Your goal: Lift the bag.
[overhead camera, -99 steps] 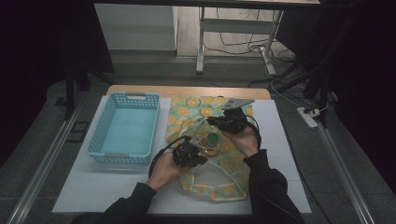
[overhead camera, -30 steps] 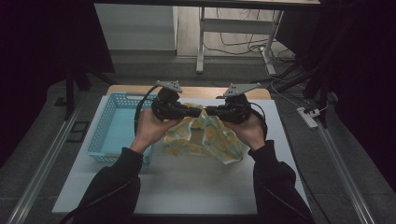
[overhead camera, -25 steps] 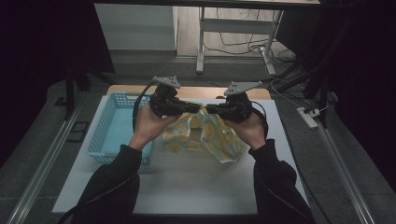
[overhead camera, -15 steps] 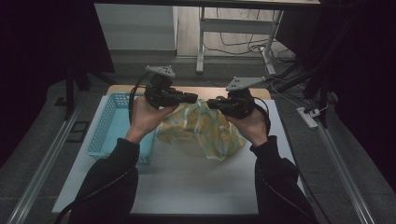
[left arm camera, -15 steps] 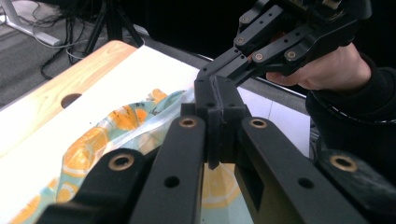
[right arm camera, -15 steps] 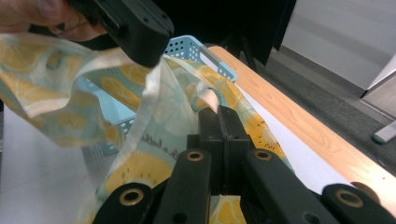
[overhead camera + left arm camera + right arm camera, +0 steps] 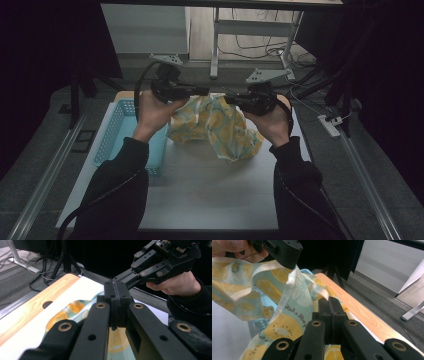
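holding the lemon-print cloth (image 7: 215, 125) in the air over the far half of the table (image 7: 210, 190), left gripper (image 7: 202, 91) and right gripper (image 7: 231, 98) both clamped on its top edge. keep the grippers level and spread evenly so it hangs flat, right of the blue basket (image 7: 117, 130).

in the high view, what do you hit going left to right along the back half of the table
blue basket → left claw → lemon-print cloth → right claw → power strip on the floor
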A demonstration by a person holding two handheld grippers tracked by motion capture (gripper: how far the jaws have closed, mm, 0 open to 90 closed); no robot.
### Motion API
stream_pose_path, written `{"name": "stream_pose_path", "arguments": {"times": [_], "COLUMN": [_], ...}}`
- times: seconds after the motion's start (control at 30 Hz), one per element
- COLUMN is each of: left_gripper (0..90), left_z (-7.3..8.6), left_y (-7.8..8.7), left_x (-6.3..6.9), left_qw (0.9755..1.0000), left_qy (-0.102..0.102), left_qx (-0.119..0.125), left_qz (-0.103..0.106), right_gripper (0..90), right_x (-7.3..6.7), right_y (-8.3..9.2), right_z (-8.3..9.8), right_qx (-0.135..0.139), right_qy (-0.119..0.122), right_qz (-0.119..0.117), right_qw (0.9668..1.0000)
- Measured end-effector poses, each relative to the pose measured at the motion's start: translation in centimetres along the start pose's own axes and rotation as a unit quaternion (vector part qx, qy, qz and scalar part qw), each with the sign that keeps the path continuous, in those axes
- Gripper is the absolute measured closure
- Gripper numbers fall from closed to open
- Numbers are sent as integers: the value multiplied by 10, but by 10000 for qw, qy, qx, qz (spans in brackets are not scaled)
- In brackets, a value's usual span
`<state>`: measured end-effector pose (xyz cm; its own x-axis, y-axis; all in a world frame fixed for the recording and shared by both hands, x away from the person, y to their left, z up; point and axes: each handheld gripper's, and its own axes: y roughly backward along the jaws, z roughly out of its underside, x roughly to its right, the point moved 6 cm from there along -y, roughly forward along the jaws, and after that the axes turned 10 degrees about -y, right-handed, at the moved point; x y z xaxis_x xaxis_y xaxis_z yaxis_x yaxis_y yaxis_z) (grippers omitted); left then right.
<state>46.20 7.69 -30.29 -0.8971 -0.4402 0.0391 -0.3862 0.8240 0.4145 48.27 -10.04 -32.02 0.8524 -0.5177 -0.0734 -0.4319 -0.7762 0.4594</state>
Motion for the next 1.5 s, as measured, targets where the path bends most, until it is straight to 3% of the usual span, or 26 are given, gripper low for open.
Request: {"name": "stream_pose_path", "arguments": {"times": [0.53,0.67,0.73,0.83,1.03,1.4,1.5], "left_gripper": [900,900,900,900,900,897,896], "left_z": [-37,-50,-53,-49,-35,-30,-25], "left_y": [14,25,28,24,10,8,9], "left_x": [-9,-10,-11,-10,-10,-8,-10], "left_qw": [9993,9983,9983,9988,9997,9997,9997], "left_qy": [-84,-51,-47,-67,-12,-74,-83], "left_qx": [230,526,516,363,170,166,147], "left_qz": [-282,-257,-280,-330,-176,-159,-194], "right_gripper": [900,900,900,900,900,900,900], "right_x": [8,10,11,11,7,-6,-6], "right_y": [13,17,17,17,15,23,19], "right_z": [-33,-39,-41,-44,-50,-79,-77], "right_qx": [148,156,160,192,181,452,375], "right_qy": [96,99,97,103,180,360,356], "right_qz": [331,422,451,478,549,718,726], "right_qw": [9993,9989,9988,9986,9982,9957,9960]}}
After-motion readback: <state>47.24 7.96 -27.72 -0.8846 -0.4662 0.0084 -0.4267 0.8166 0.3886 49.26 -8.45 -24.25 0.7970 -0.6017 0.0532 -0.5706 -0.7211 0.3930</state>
